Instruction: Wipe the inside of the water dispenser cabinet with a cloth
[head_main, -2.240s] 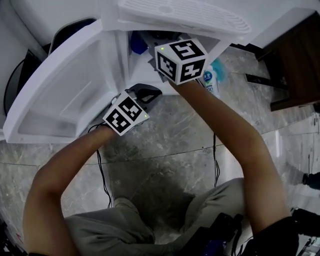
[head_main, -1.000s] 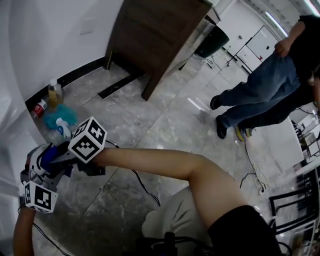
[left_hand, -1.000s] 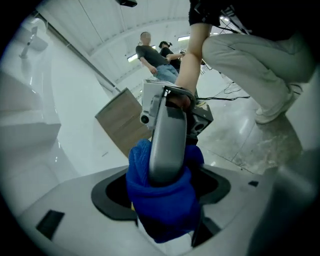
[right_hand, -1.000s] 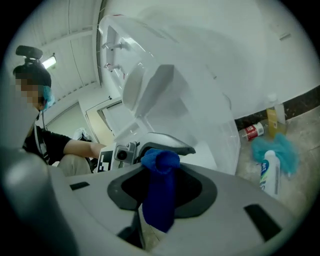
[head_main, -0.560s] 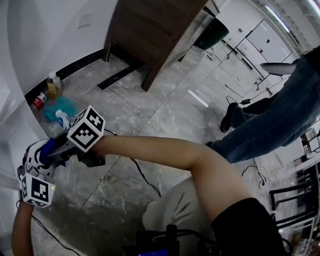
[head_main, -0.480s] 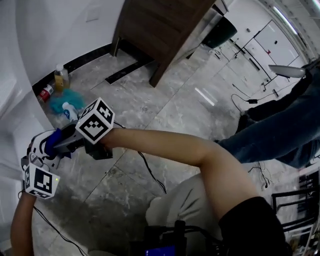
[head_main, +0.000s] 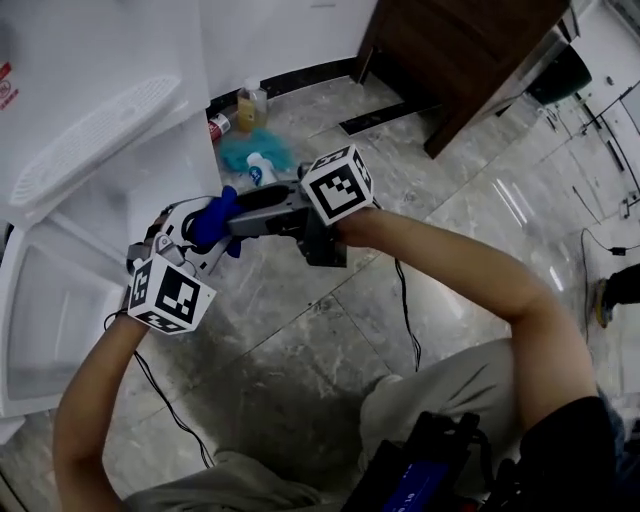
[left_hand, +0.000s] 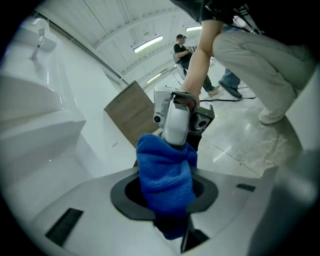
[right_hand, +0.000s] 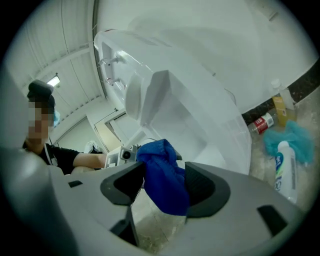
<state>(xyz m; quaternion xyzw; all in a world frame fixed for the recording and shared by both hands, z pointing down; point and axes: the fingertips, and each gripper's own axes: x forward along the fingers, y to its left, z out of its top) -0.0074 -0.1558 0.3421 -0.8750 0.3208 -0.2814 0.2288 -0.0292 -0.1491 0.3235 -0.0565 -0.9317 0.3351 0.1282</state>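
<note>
Reaching up from the lower edge of the head view, two bare forearms bring the grippers nose to nose left of centre. The left gripper (left_hand: 165, 196) has its jaws closing and pinching the blue cloth (head_main: 214, 220), which bulges up between the pads in its own view. The right gripper (right_hand: 165, 188) comes in from the right with its jaws opening. The cloth hangs between them, with a gap showing at one pad. Grey marble floor (head_main: 300, 340) lies beneath. Beyond, at upper left, stands the white dispenser (head_main: 95, 125), with its door (head_main: 55, 300) swung open at the left edge. By its foot, at top centre, sit a yellow bottle (head_main: 250, 103), a red bottle (head_main: 218, 125), a teal bundle (head_main: 240, 150) and a white bottle (head_main: 262, 171). Dark wooden furniture (head_main: 470, 45) fills the upper right.
</note>
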